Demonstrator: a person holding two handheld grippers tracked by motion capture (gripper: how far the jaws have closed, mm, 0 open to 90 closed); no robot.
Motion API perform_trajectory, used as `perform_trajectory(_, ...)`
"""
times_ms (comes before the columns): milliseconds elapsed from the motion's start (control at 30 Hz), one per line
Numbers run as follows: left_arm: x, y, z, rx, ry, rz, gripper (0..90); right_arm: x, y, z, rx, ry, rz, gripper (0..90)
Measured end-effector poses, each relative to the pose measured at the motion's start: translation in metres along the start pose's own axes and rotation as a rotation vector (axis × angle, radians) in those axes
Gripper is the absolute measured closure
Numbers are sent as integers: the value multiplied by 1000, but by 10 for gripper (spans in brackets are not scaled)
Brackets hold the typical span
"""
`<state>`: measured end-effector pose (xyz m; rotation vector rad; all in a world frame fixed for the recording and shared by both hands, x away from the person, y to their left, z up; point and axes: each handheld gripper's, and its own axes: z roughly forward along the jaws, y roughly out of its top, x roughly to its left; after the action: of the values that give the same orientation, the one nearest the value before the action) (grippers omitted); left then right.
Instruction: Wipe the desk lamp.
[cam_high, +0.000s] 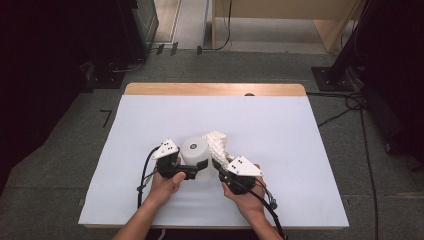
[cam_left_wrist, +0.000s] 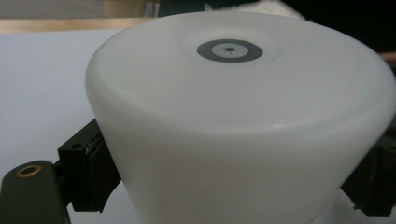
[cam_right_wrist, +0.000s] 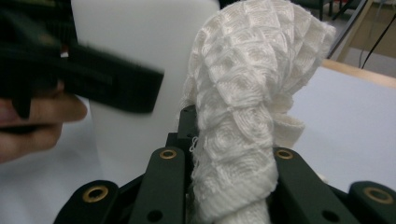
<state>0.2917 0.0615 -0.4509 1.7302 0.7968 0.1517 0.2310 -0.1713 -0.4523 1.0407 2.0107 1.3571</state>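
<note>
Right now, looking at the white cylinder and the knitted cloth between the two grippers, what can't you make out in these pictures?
- Base of the smooth white plastic cylinder: cut off by the bottom edge in the left gripper view; hidden by the left gripper in the high view.
- Lower end of the white waffle-knit cloth: buried between the right gripper's fingers in the right gripper view.
- Small grey ring mark on the cylinder's top: its detail is too small to read.

Near the middle of the table (cam_high: 150, 125), slightly toward its near edge, a canister (cam_high: 194, 155) standing upright. Touching its right side, a cloth (cam_high: 218, 144), bunched and rising beside it. At lower left of the canister, the left gripper (cam_high: 197, 167), jaws on either side of it. At lower right, the right gripper (cam_high: 220, 167), clamped on the cloth.
</note>
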Motion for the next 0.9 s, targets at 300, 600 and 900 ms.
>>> perform_trajectory(300,5,4,-9,-41,26,-16,91,10,-5,8,34,29,-1,758)
perform_trajectory(600,-13,0,5,40,21,119,90,-4,4,-5,-28,2,14,758)
perform_trajectory(900,-6,0,5,8,257,146,89,-17,8,-12,-51,-28,32,757)
